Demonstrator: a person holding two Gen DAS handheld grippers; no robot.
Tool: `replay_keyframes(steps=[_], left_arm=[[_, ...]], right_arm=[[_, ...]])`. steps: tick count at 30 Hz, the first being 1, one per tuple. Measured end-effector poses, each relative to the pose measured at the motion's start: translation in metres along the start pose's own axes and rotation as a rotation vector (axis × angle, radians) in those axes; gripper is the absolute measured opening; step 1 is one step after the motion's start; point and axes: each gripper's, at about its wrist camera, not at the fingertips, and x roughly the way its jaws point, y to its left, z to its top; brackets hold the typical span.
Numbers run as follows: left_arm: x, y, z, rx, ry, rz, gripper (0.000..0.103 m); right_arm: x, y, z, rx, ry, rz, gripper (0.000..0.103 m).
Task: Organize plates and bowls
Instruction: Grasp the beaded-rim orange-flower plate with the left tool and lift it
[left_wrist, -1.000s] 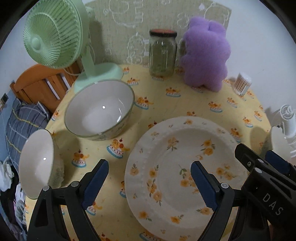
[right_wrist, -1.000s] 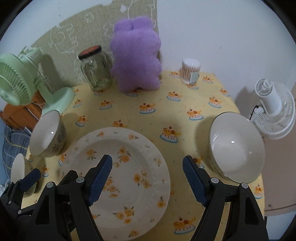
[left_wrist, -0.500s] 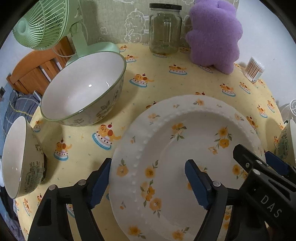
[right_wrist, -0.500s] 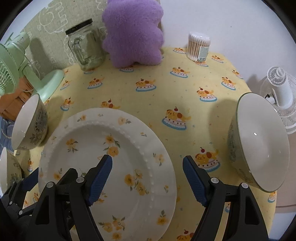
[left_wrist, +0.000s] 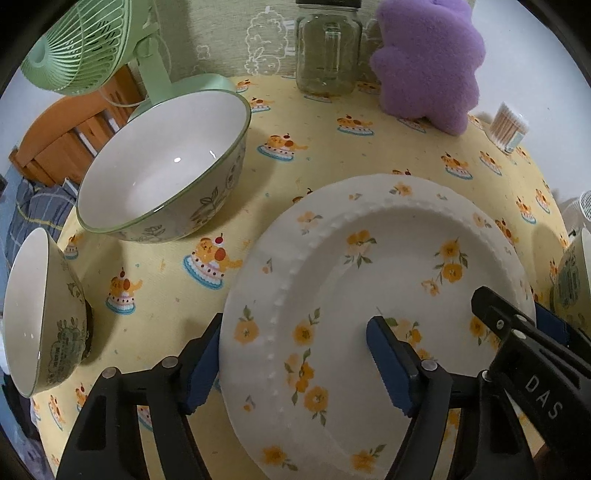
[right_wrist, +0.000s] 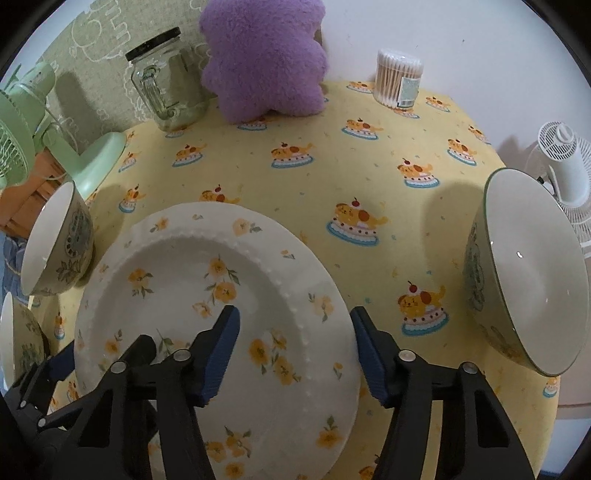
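A white plate with yellow flowers (left_wrist: 369, 280) (right_wrist: 207, 295) lies on the yellow tablecloth. My left gripper (left_wrist: 295, 362) is open and straddles the plate's left rim, one finger outside it and one over the plate. My right gripper (right_wrist: 293, 350) is open and straddles the right rim the same way. A large green-rimmed bowl (left_wrist: 166, 166) (right_wrist: 37, 240) stands left of the plate, a smaller bowl (left_wrist: 40, 317) at the table's left edge, and another bowl (right_wrist: 524, 273) at the right.
A green fan (left_wrist: 85, 40), a glass jar (left_wrist: 328, 48), a purple plush toy (left_wrist: 428, 62) and a tub of cotton swabs (right_wrist: 399, 77) stand along the back. A white fan (right_wrist: 565, 162) stands off the table's right edge.
Both grippers have moved down and forward to the plate, so its rims now sit between their open fingers. The plate and bowls have not moved.
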Motion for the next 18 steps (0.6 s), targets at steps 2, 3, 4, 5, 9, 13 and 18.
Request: replay_keyframes(steps=[2, 3, 4, 5, 9, 13, 18], left_arm=[[-0.0012, -0.0009, -0.0030, 0.019, -0.007, 0.002, 0.076], [-0.0018, -0.0019, -0.0048, 0.025, -0.012, 0.005, 0.077], [-0.0018, -0.0023, -0.0058, 0.028, -0.014, 0.009, 0.077], [-0.0014, -0.0020, -0.0055, 0.021, -0.007, 0.006, 0.077], [-0.0015, -0.0027, -0.0047, 0.025, -0.001, 0.006, 0.076], [-0.0019, -0.0036, -0.0041, 0.040, -0.007, 0.010, 0.076], [-0.0057, -0.0035, -0.0063, 0.044, 0.005, 0.006, 0.075]], right_arm=[[0.0020, -0.0021, -0.0014, 0.004, 0.020, 0.015, 0.060], [0.0037, -0.0031, -0.0022, 0.008, 0.028, 0.021, 0.059], [0.0062, -0.0038, -0.0024, 0.013, 0.038, 0.027, 0.059], [0.0066, -0.0039, -0.0020, 0.014, 0.035, 0.028, 0.059], [0.0071, -0.0036, -0.0015, 0.009, 0.038, 0.025, 0.059], [0.0072, -0.0017, -0.0007, -0.021, 0.049, 0.024, 0.059], [0.0043, 0.0010, -0.0024, -0.039, 0.060, 0.014, 0.059]])
